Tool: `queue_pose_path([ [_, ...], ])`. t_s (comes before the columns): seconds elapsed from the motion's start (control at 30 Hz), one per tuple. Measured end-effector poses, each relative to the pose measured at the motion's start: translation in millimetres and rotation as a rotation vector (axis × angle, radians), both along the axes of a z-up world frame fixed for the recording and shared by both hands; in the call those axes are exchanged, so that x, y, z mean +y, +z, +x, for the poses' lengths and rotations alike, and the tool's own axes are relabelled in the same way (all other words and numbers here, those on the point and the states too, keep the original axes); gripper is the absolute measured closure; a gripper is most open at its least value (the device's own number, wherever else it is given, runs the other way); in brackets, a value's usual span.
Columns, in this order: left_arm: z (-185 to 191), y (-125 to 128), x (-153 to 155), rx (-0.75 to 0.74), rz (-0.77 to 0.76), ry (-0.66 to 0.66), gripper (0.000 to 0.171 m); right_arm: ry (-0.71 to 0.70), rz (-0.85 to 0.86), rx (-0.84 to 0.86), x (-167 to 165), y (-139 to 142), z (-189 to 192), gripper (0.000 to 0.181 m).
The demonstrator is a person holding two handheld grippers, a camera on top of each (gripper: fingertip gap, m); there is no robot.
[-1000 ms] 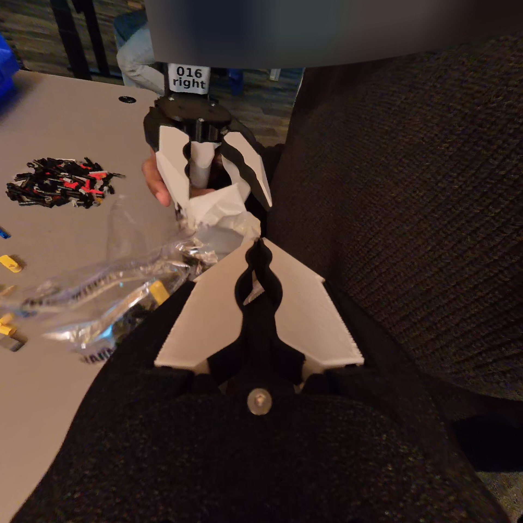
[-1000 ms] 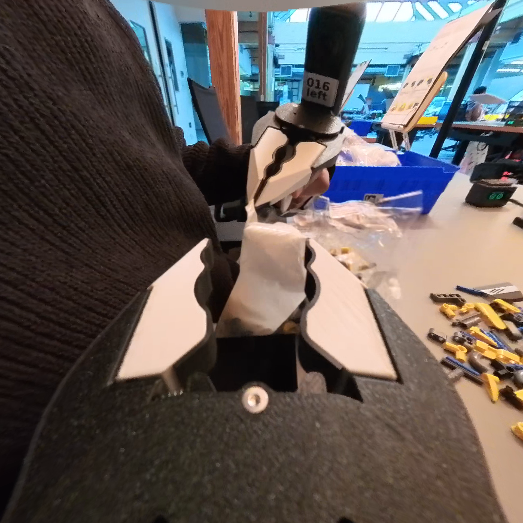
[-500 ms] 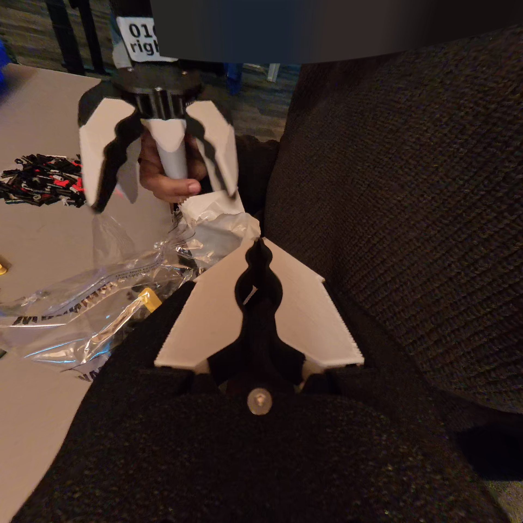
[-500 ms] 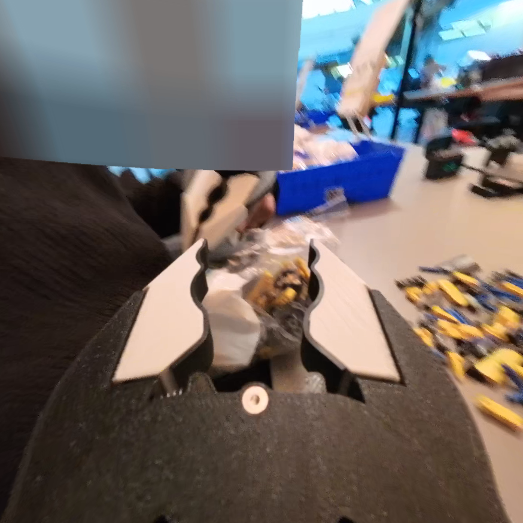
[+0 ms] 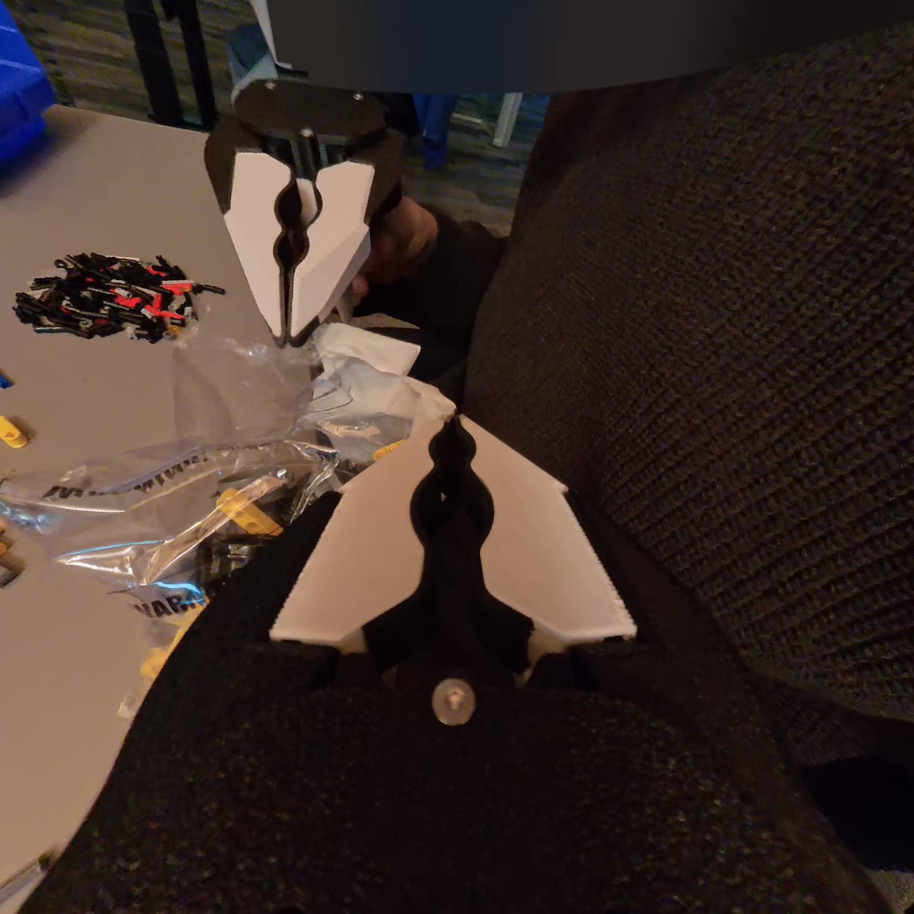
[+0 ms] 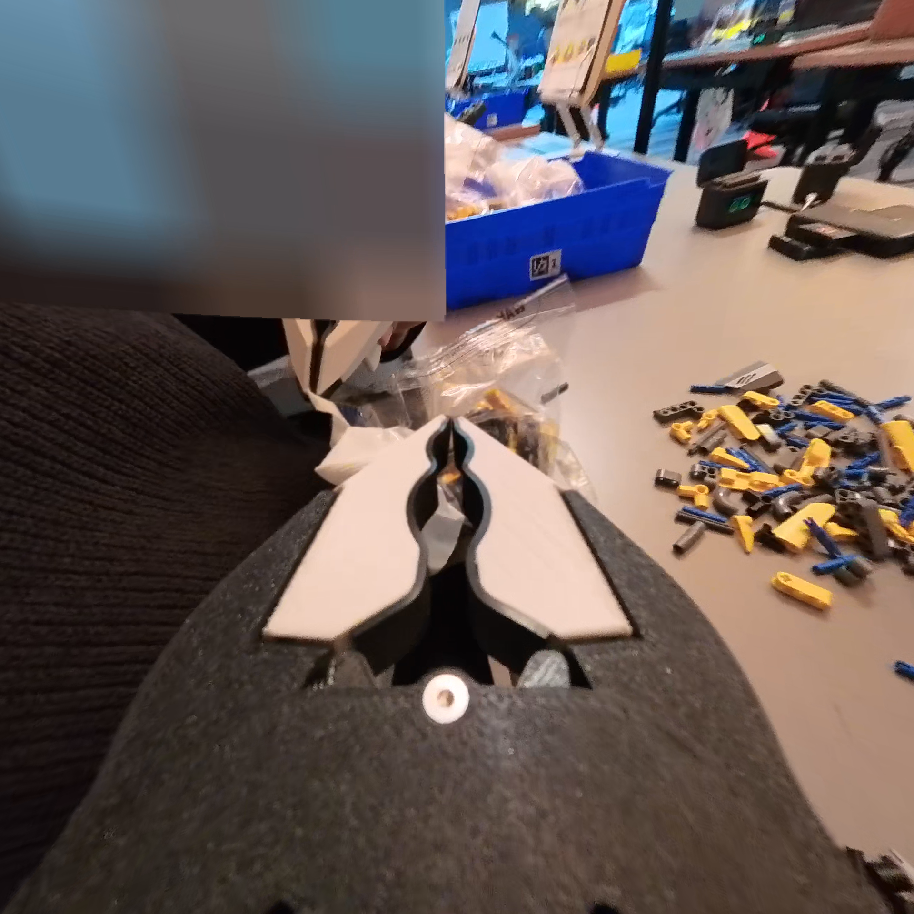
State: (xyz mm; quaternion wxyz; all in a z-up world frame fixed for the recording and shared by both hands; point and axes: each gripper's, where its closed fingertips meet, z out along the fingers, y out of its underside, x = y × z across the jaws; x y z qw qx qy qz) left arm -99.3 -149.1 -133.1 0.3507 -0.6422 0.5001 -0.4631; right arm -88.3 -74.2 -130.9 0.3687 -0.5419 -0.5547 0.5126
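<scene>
Worktop (image 6: 742,316), pale grey: blue bin (image 6: 559,222) stocked with clear bagged parts toward the far edge; small black case (image 6: 732,200) with a green display and flat black device (image 6: 850,230) near the far right corner. Loose yellow, blue and grey pieces (image 6: 811,475), scattered at the right edge. Pile of black and red pins (image 5: 111,297), beside a dark knit sleeve (image 5: 717,346).

bag (image 5: 163,499): glossy clear plastic | sweater (image 5: 717,395): coarse knit | table (image 5: 99,198): smooth matt

Beside the clear plastic bag (image 6: 499,390), yellow, blue and grey pieces (image 6: 811,465) are showing against the beige table (image 6: 692,346); behind the bag, a bright blue bin (image 6: 569,222) is standing out.
</scene>
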Motion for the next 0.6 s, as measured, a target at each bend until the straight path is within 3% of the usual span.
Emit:
queue_pose_path([
  [0.03,-0.9,0.8,1.5,-0.007,0.004,0.013,0.171,-0.012,-0.015,0.022,1.9,1.8,0.9,0.181],
  [0.2,-5.0,6.1,9.4,-0.034,0.033,0.072,0.171,-0.047,-0.065,0.139,3.6,10.1,2.4,0.181],
  [0.37,-16.0,11.6,42.0,-0.039,0.105,0.254,0.171,-0.172,0.007,0.255,18.0,21.3,3.5,0.180],
  [0.47,-18.7,13.6,60.1,-0.049,0.117,0.332,0.171,-0.225,0.040,0.229,26.9,15.3,0.9,0.179],
  [0.6,-22.3,19.8,81.8,-0.072,0.139,0.410,0.171,-0.317,0.042,0.253,42.9,17.1,4.5,0.155],
])
